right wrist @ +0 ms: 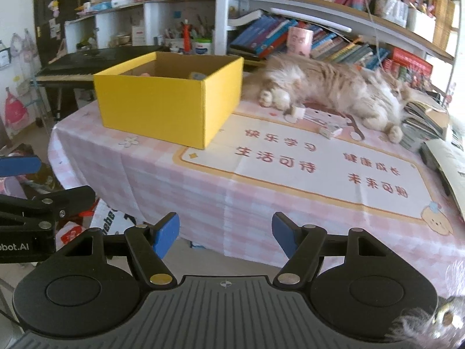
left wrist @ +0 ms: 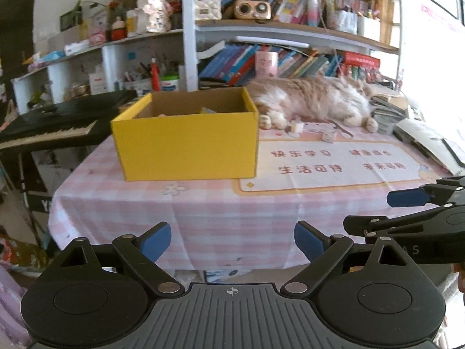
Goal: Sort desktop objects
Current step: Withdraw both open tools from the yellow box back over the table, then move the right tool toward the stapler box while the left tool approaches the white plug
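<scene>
An open yellow cardboard box (left wrist: 186, 142) (right wrist: 162, 101) stands on the left part of the pink checked tablecloth (left wrist: 203, 212) (right wrist: 180, 186); a few small items (right wrist: 197, 75) lie inside. Two small white objects (left wrist: 296, 126) (left wrist: 328, 137) (right wrist: 298, 112) (right wrist: 330, 131) rest on the printed mat (left wrist: 334, 163) (right wrist: 290, 157), close to a lying cat's paws. My left gripper (left wrist: 232, 241) hovers before the table's front edge, open wide and empty. My right gripper (right wrist: 225, 235) hangs beside it, open, nothing between its fingers. Each gripper's blue pad (left wrist: 407, 197) (right wrist: 20, 165) shows at the edge of the other's view.
A fluffy cat (left wrist: 316, 101) (right wrist: 334, 87) lies along the back of the table. Stacked books and papers (left wrist: 389, 110) (right wrist: 421, 125) crowd the right edge. A black keyboard piano (left wrist: 52, 122) stands left of the table, full shelves behind. Fur (right wrist: 430, 325) shows at the lower right.
</scene>
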`<control>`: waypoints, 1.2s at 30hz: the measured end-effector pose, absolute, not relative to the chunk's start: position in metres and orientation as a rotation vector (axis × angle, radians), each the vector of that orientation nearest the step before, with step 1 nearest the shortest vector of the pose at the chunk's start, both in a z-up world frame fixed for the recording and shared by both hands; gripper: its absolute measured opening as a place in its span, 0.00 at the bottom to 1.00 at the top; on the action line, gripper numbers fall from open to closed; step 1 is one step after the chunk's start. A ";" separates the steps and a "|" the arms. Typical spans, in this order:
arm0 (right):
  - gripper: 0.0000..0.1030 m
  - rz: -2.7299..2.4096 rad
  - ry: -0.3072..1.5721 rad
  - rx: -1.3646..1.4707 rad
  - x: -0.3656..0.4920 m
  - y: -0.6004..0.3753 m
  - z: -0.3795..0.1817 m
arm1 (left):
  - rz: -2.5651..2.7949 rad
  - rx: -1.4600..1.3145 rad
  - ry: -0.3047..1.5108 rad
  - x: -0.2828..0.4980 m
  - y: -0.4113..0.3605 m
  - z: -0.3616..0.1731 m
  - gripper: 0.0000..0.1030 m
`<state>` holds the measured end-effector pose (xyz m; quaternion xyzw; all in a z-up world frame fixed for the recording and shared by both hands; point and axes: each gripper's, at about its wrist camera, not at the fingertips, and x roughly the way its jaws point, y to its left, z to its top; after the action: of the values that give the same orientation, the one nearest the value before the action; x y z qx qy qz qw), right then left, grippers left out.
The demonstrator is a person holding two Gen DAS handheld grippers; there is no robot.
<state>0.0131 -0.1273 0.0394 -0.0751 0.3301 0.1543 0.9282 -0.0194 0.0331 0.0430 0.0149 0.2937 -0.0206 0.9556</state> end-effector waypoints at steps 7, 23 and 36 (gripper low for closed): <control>0.66 0.240 0.705 -0.129 0.012 -0.146 0.035 | -0.112 0.044 0.622 -0.011 0.019 0.037 0.91; 0.66 0.214 0.729 -0.138 0.032 -0.160 0.032 | -0.147 0.055 0.623 0.017 0.000 0.036 0.91; 0.67 0.149 0.749 -0.146 0.069 -0.206 0.034 | -0.222 0.065 0.637 0.062 -0.050 0.030 0.91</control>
<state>0.0689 -0.2064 0.0343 -0.0711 0.3651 0.0727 0.9254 0.0618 -0.0499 0.0298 0.0316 0.3125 -0.1091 0.9431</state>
